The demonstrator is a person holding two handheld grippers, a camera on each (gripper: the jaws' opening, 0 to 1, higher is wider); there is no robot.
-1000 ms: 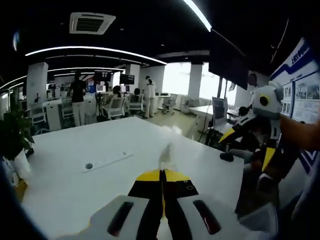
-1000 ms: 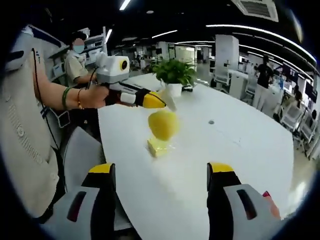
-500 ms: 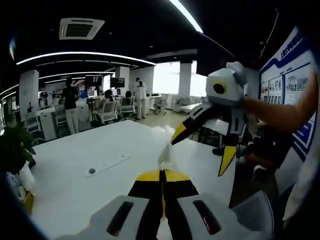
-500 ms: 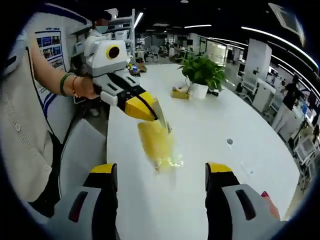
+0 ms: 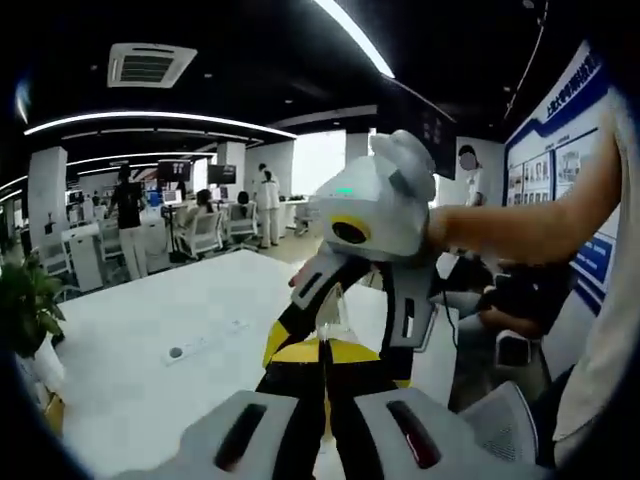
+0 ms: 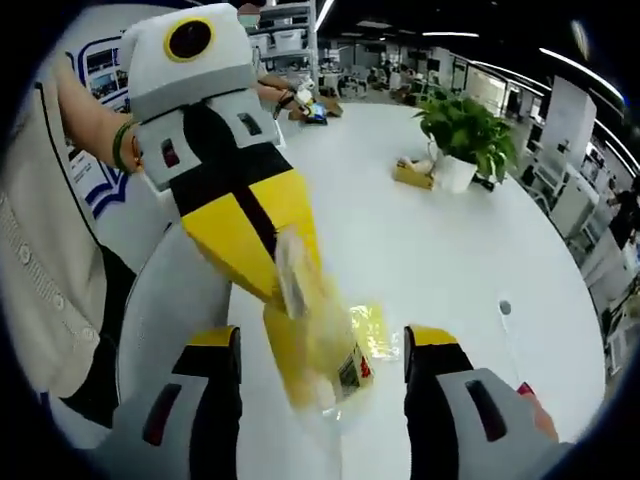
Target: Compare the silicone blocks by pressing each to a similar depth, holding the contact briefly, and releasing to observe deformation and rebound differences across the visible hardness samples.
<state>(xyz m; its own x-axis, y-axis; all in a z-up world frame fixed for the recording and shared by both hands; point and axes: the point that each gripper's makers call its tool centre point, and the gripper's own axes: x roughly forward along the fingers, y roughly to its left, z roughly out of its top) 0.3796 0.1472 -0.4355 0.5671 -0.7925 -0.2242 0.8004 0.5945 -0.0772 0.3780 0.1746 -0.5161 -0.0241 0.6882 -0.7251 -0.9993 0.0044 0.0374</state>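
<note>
My left gripper is shut on the top edge of a clear plastic bag. In the right gripper view that left gripper reaches in from the upper left. The bag hangs from its yellow tip, holding a yellow silicone block and a small label. My right gripper is open, and the bag hangs between its two jaws, above the white table. A second yellow piece lies on the table just behind the bag. In the left gripper view the right gripper looms close, jaws spread around my tip.
A potted plant and a small wooden box stand far across the table, with a round socket to the right. A person's arm and torso are at the left. A white strip lies on the table; people stand by distant desks.
The right gripper has closed in on the left gripper, so the hanging bag now sits between its open jaws. The left gripper stays shut on the bag.
</note>
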